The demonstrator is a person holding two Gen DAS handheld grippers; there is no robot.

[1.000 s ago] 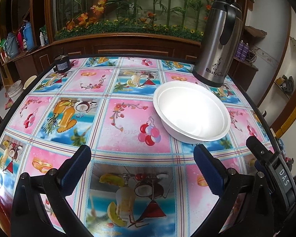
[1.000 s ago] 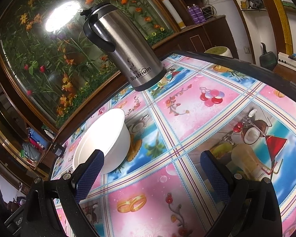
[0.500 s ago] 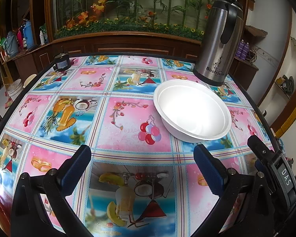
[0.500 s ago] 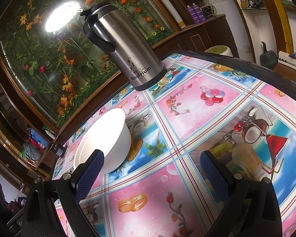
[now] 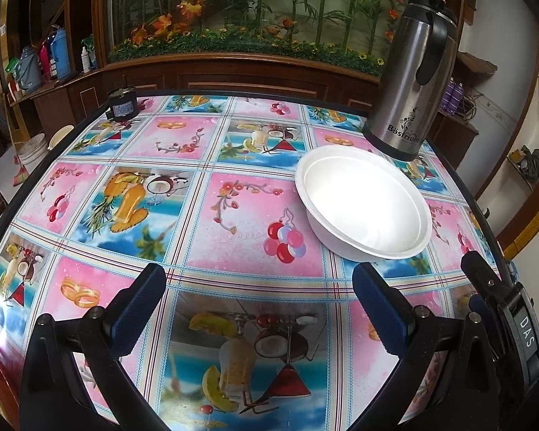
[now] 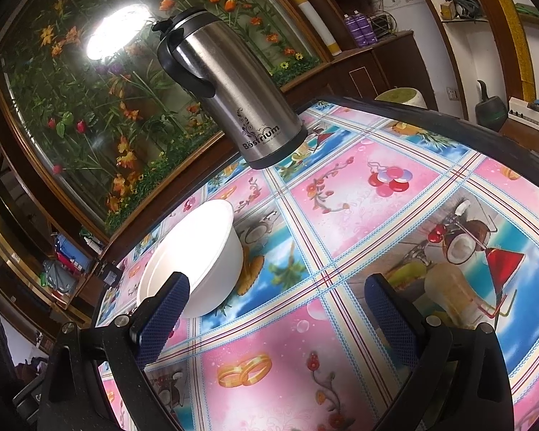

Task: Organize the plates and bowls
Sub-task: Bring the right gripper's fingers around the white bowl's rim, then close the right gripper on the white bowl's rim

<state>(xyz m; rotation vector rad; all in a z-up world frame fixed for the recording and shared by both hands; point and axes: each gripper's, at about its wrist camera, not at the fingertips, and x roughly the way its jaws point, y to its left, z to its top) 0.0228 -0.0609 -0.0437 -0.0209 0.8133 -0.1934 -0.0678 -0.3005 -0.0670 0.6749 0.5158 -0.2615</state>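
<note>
Risk first: we judge the white bowl [image 5: 364, 208] light and thin-walled, so a one-sided push from a finger could skate it across the glossy cloth toward the steel flask [image 5: 409, 82] just behind it, or tip it on its narrow base. The flask is tall and stands near the far right edge of the desk [image 5: 133, 194]; a knock there could topple it.

Left gripper [image 5: 258, 309]: fingers spread wide, holding nothing, hovering over the near edge of the desk with the bowl ahead and to the right, apart from both pads. Right gripper [image 6: 276, 309]: fingers also wide and empty; the bowl sits just past the left pad in its view, contact not certain.

Bowl: matte white, round, rolled rim, sloping sides; looks like foam or moulded pulp, possibly two nested, we cannot tell. It stands upright toward the far right part of the desk.

Cloth: shiny plastic, printed squares of fruit and drinks, likely slippery. Flask: brushed metal, black handle and base. Pads: blue, ribbed, rubbery.

No plates in view.
</note>
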